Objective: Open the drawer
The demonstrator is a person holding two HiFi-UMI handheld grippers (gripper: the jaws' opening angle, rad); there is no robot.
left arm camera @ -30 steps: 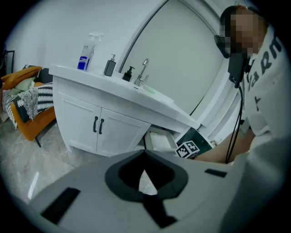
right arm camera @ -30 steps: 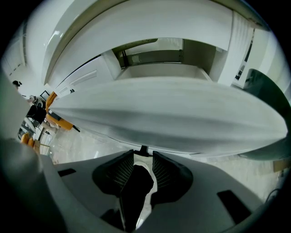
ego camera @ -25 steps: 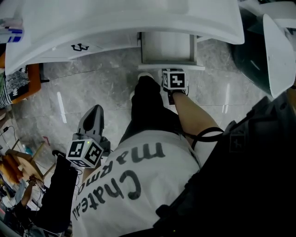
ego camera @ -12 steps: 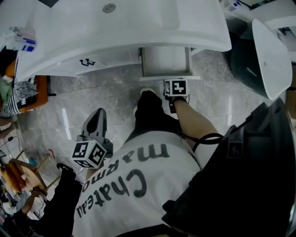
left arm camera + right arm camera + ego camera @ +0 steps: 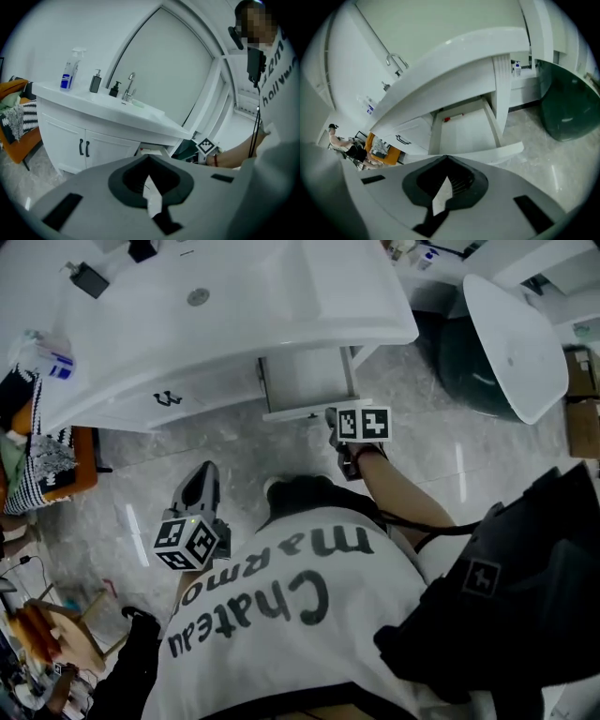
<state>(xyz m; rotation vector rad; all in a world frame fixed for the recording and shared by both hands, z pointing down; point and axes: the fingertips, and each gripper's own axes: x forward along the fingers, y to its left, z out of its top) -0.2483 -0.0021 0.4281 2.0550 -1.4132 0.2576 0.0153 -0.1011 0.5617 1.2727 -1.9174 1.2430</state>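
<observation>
Right tool (image 5: 446, 159): jaws closed together, holding nothing. The drawer (image 5: 464, 127) stands open just beyond its tips, under the bench (image 5: 454, 61) edge. We list open marble floor (image 5: 543, 154) to the right. Left tool (image 5: 201, 474): jaws together, empty, well apart from the drawer.

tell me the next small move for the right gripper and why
Probably ease the right gripper back, away from the drawer front. The drawer already stands well out from under the sink counter, its inside exposed, and the jaws look closed with nothing between them.
</observation>
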